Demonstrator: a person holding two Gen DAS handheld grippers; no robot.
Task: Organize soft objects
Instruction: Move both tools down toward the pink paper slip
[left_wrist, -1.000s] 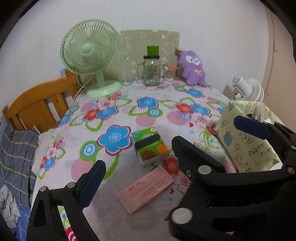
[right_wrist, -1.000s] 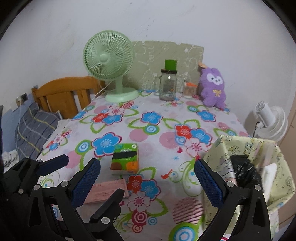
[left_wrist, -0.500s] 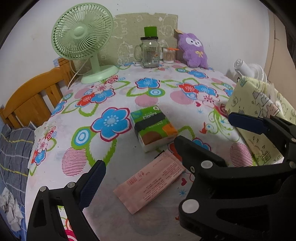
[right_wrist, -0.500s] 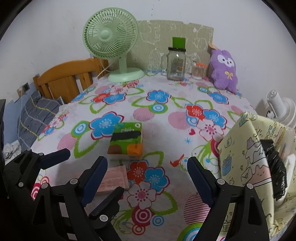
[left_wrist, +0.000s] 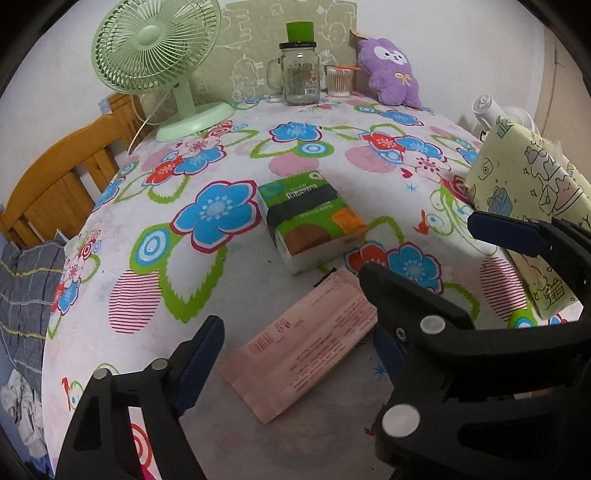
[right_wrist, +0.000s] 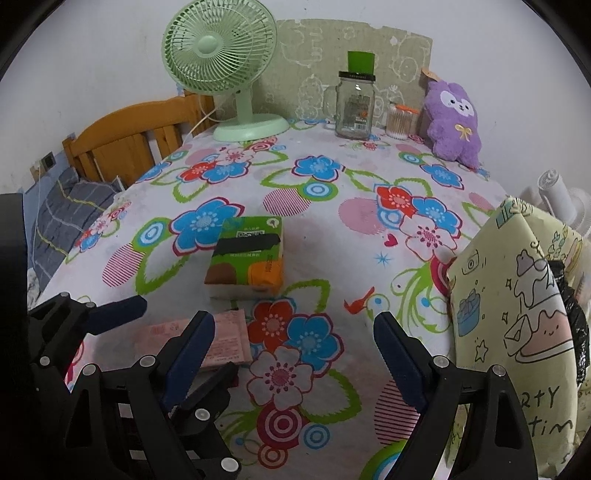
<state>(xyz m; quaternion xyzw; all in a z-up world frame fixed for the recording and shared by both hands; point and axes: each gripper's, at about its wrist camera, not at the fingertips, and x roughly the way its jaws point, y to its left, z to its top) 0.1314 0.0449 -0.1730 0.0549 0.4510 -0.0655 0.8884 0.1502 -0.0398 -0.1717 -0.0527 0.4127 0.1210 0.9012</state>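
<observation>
While the green tissue pack (left_wrist: 314, 221) lies flat mid-table on the flowered cloth (left_wrist: 229, 284), a pink packet (left_wrist: 303, 347) rests just beside it, nearer the grippers. Left gripper (left_wrist: 291, 345) hovers over the packet, jaws spread wide, empty. Right gripper (right_wrist: 295, 354) likewise wide, empty. Yellow cartoon-print bag (right_wrist: 517, 314) stands at the table's right edge.

Green tissue pack (left_wrist: 314, 225) lies flat mid-table, dark band across its top. Pink flat packet (left_wrist: 303, 347) lies just in front, apart from it. Purple plush (left_wrist: 391, 74) sits upright at the far edge.
</observation>
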